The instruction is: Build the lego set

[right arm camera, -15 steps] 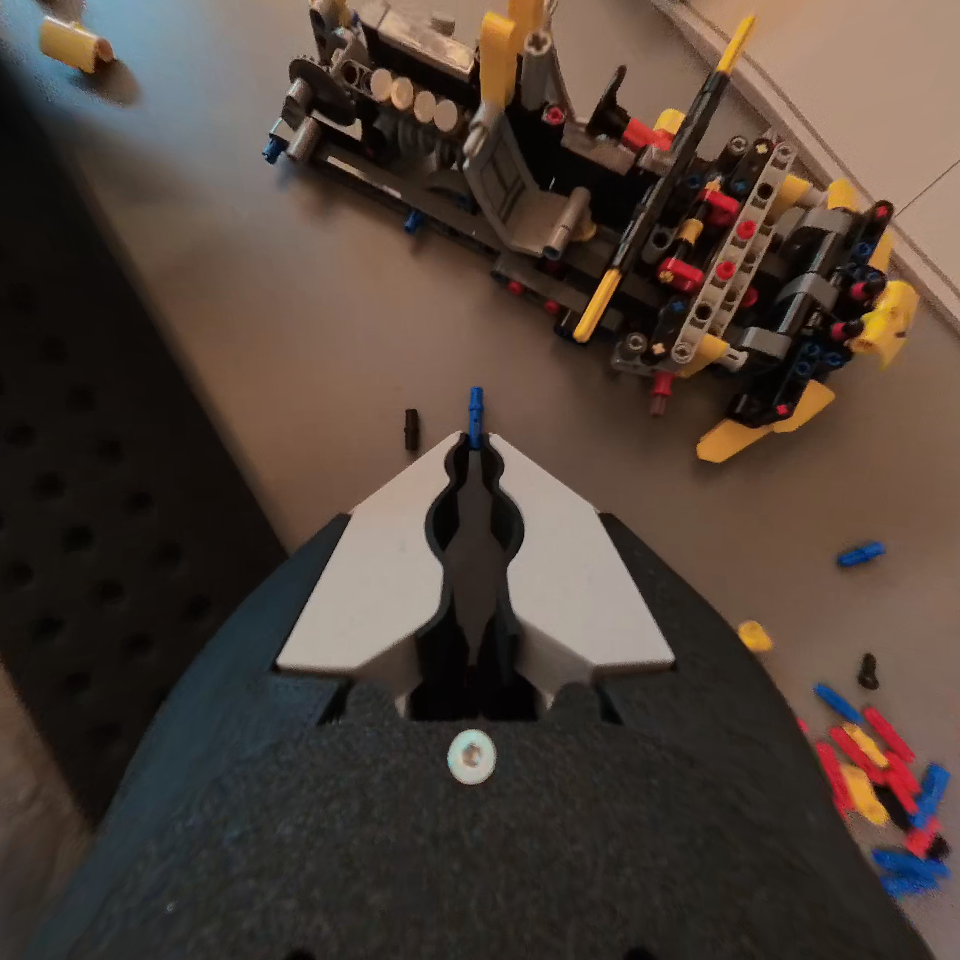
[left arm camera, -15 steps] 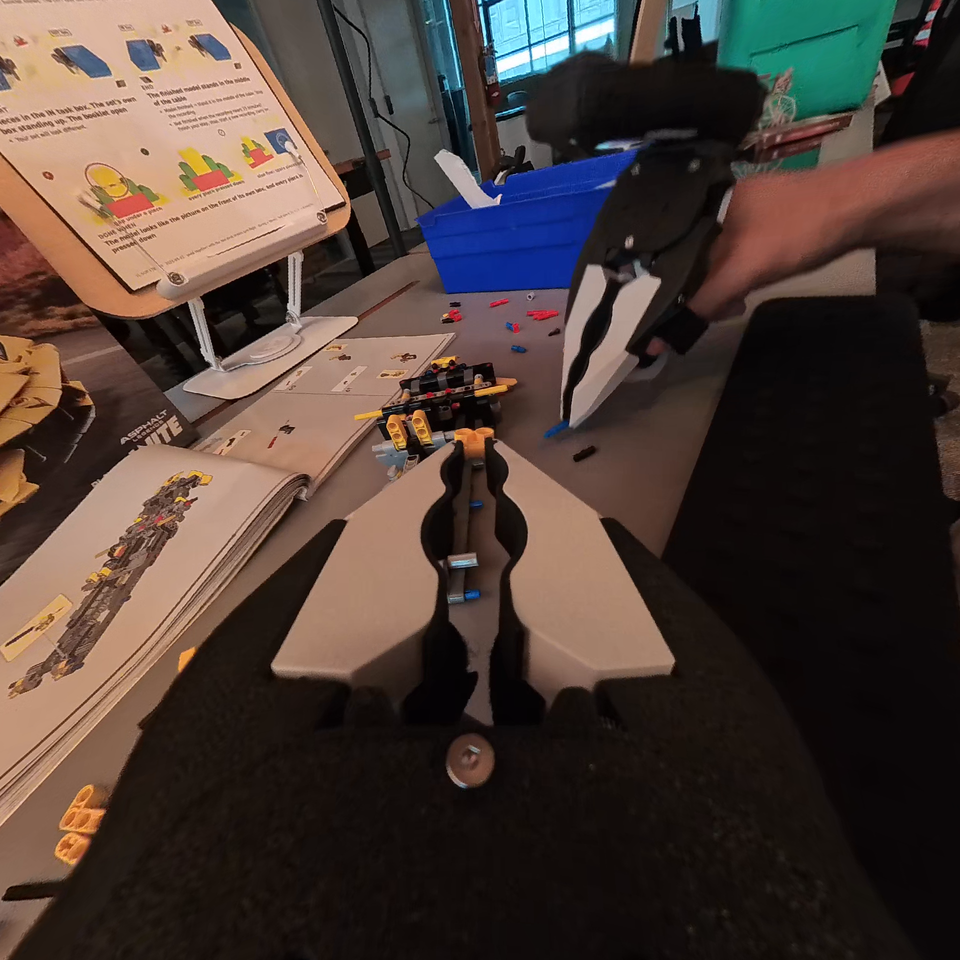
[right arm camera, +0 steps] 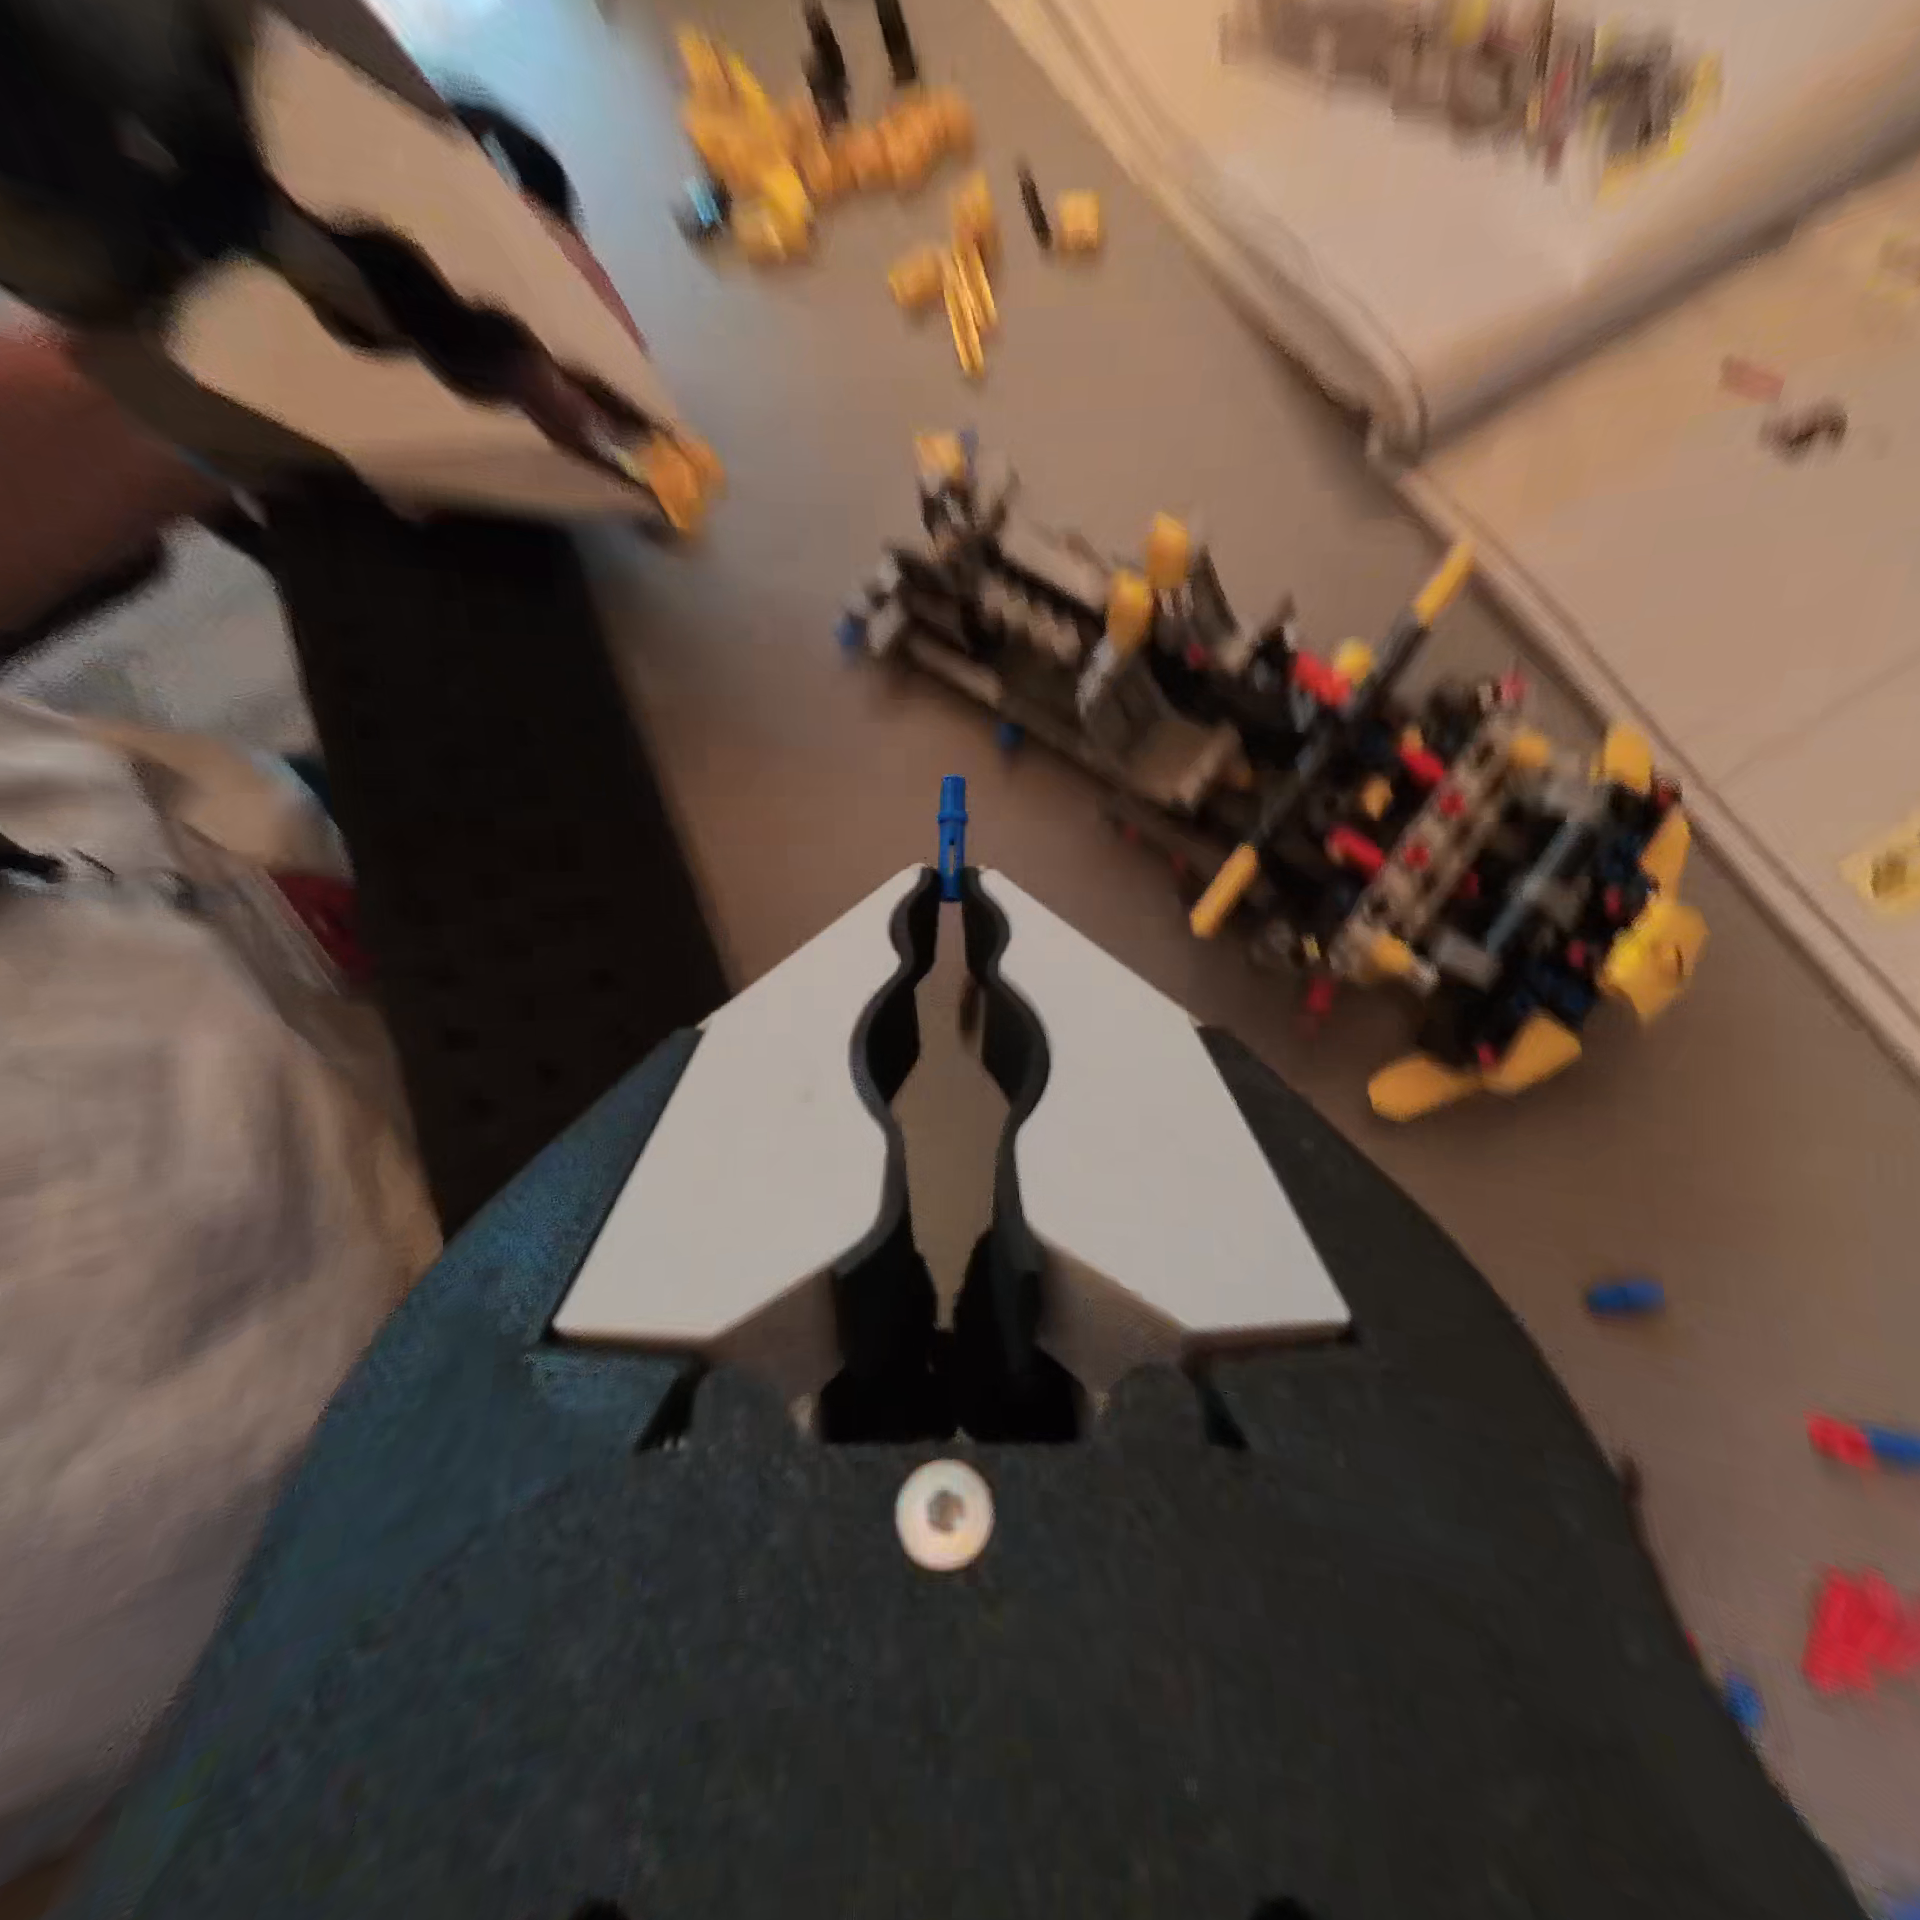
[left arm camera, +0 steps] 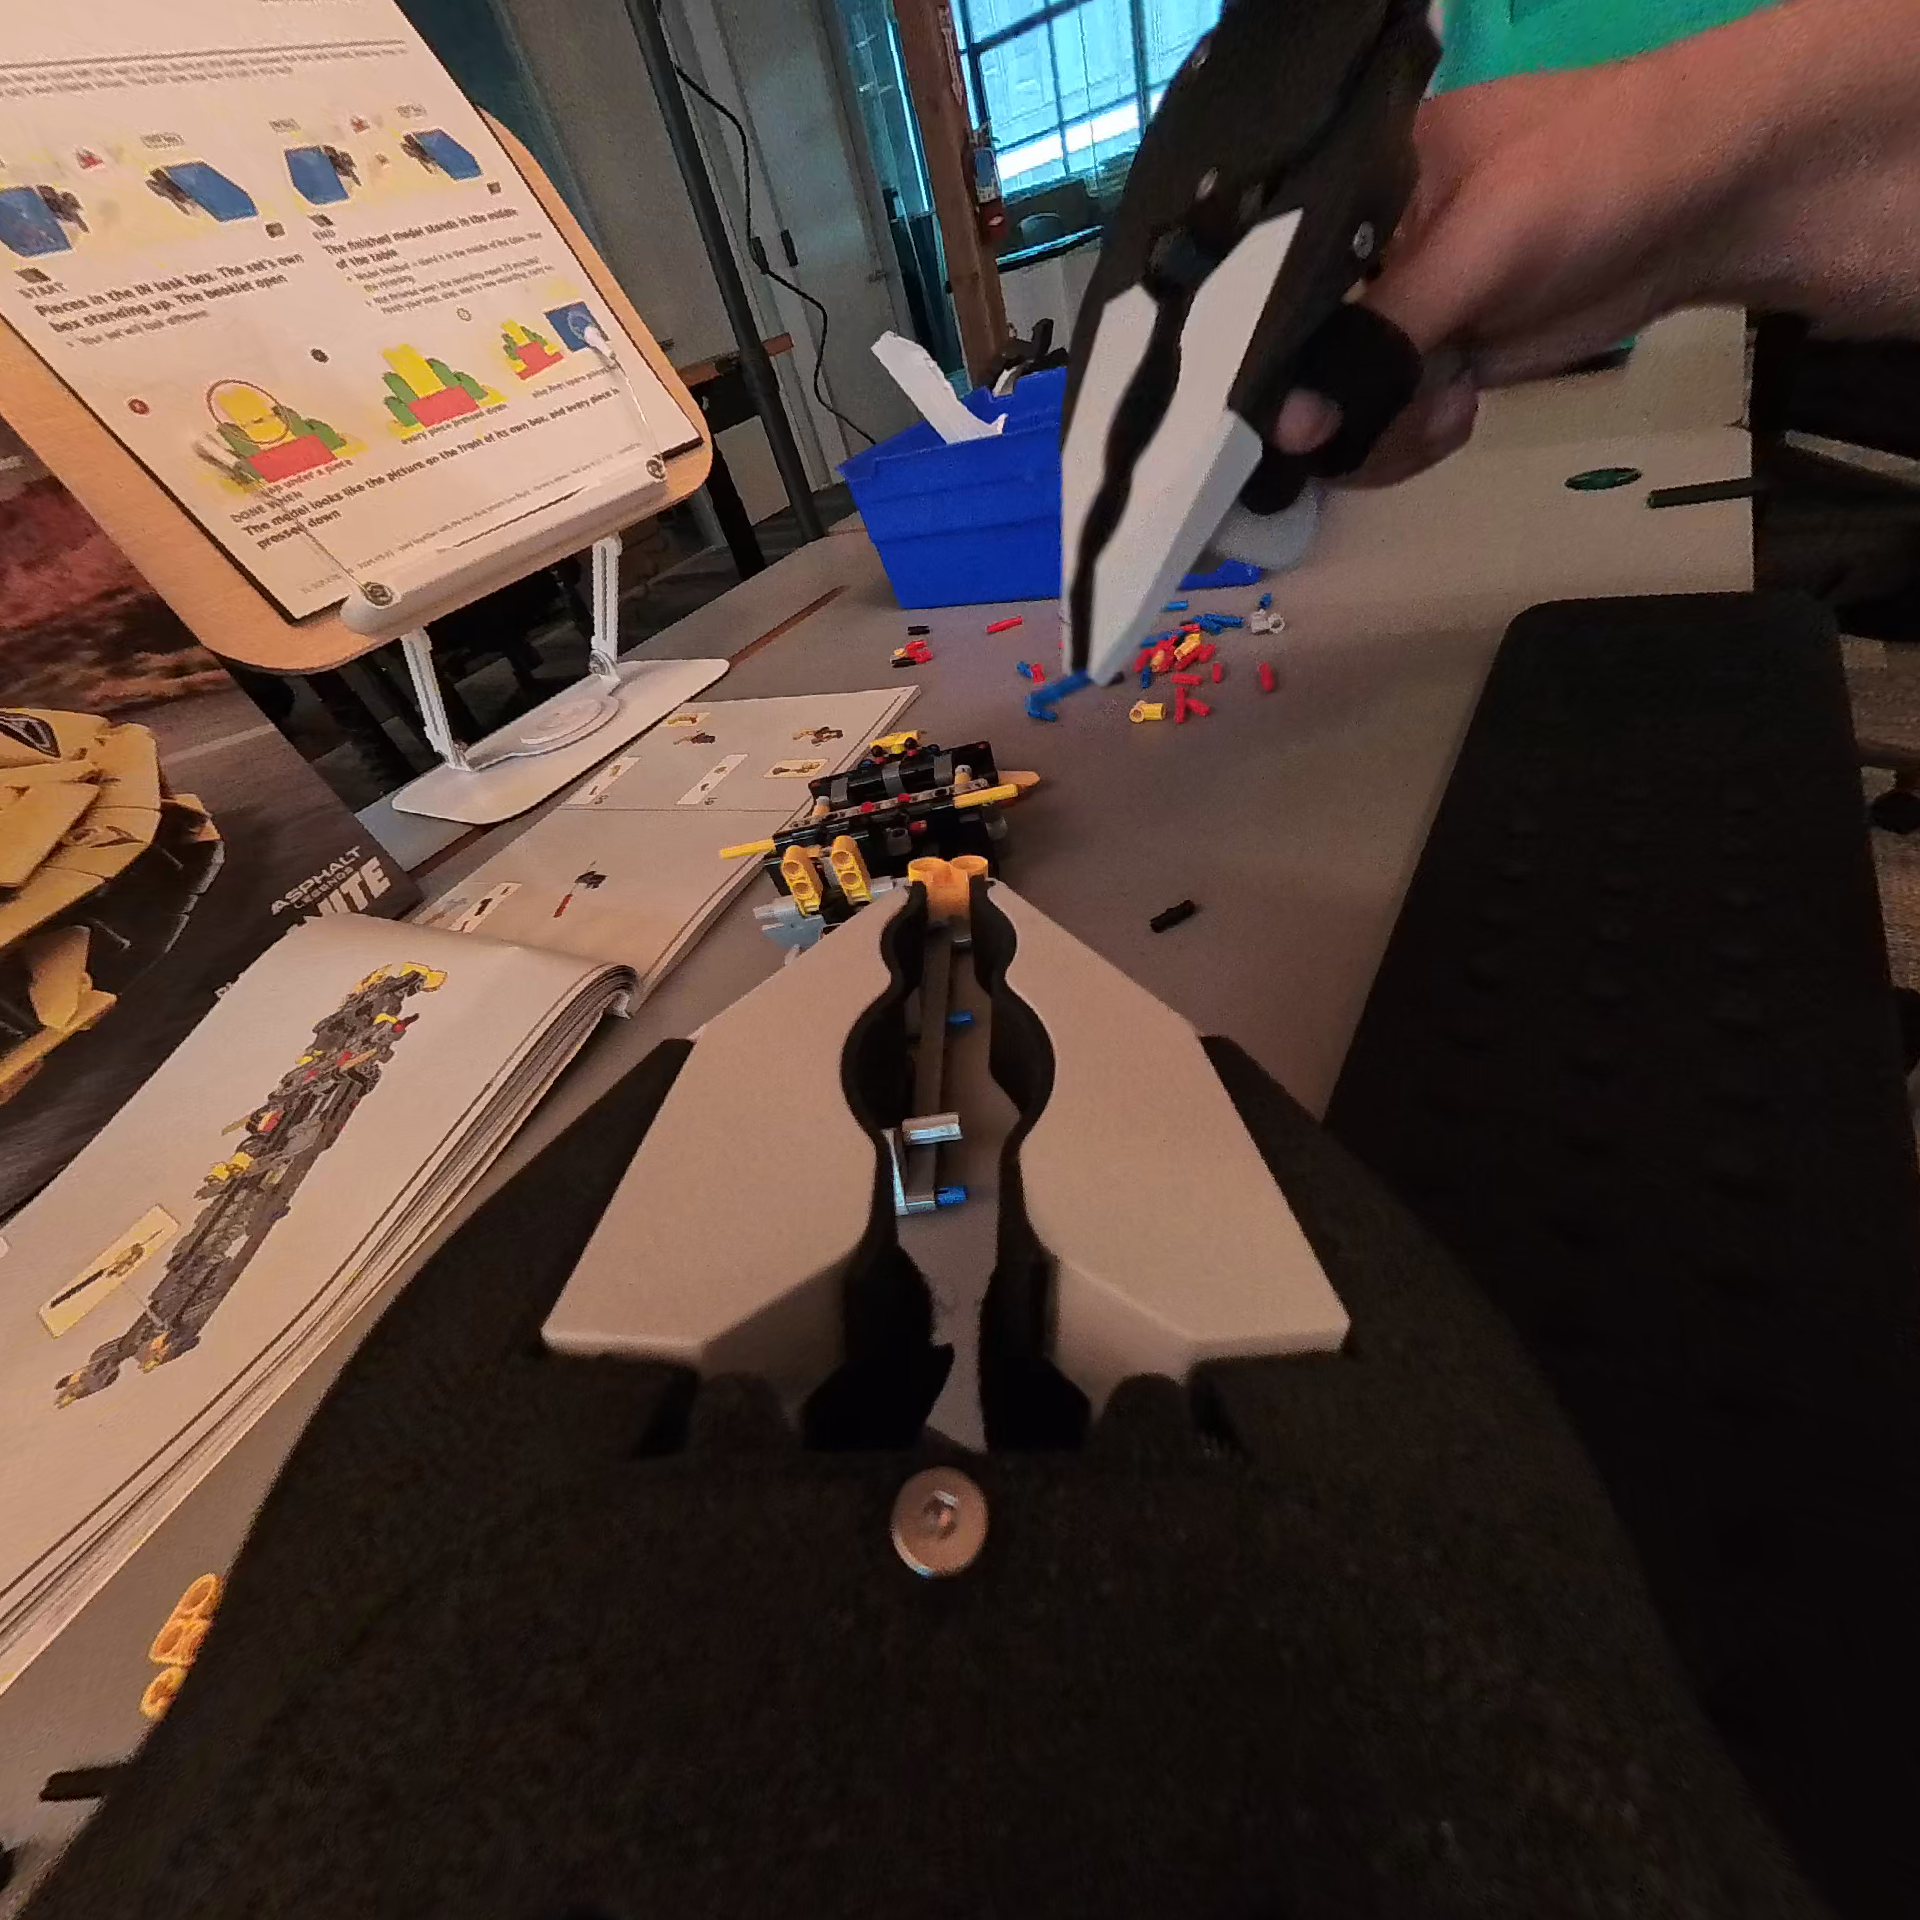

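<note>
The partly built black, grey and yellow lego car chassis [left arm camera: 904, 805] lies on the grey table; it also shows in the blurred right wrist view [right arm camera: 1299, 790]. My left gripper [left arm camera: 945, 896] is shut on a yellow connector [left arm camera: 943, 873] with a dark grey axle sub-assembly [left arm camera: 930, 1060] hanging between the fingers, just in front of the chassis. My right gripper [right arm camera: 951, 875] is shut on a small blue pin [right arm camera: 950, 826] and holds it above the table. In the left wrist view the right gripper [left arm camera: 1086, 675] hangs above the table past the chassis, a hand behind it.
An open instruction booklet [left arm camera: 312, 1143] lies left, with a sheet on a wooden stand [left arm camera: 312, 312] behind it. A blue bin [left arm camera: 966, 499] stands at the back. Loose red, blue and yellow pieces [left arm camera: 1184, 665] and a black pin [left arm camera: 1172, 916] lie on the table. A black foam mat [left arm camera: 1662, 1039] lies right. Tip to tip, the grippers are about 10 cm apart.
My right gripper has lifted off the table with the blue pin and pulled back from the chassis. My left gripper has hardly moved and keeps its hold.
</note>
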Demonstrator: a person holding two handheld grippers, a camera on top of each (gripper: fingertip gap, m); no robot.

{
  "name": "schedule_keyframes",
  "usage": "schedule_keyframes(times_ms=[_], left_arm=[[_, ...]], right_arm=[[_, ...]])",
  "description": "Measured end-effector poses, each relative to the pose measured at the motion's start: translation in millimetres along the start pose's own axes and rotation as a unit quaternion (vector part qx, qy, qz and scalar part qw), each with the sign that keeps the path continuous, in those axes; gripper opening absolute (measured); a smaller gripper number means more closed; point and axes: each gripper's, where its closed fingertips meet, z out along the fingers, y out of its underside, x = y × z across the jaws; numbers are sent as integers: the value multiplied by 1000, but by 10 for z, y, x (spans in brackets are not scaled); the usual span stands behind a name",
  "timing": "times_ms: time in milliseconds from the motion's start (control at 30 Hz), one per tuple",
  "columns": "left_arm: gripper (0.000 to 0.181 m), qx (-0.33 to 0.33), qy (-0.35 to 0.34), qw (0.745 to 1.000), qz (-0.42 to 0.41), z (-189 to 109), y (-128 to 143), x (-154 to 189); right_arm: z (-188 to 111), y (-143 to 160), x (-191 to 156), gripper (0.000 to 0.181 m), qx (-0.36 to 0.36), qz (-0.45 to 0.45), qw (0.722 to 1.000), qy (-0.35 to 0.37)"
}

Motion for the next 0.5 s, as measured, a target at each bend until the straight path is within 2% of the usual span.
schedule_keyframes(times_ms=[33,100,167,267,367,500], left_arm=[[9,1,0,1000,-3,0,-1,-7],[8,4,-1,1000,-9,-4,-10,-22],[8,6,-3,1000,-16,-6,-17,-42],[9,13,-3,999,-30,-15,-32,-71],[9,18,-3,999,-37,-27,-47,-84],[9,16,-5,999,-33,-24,-43,-80]], right_arm=[[2,-157,-38,4,52,3,999,-6],[-21,-485,-136,4,175,37,983,-36],[-16,-690,-354,4,267,86,952,-120],[217,-674,-529,4,278,152,930,-187],[337,-668,-570,4,300,175,918,-192],[433,-619,-595,4,284,171,926,-181]])
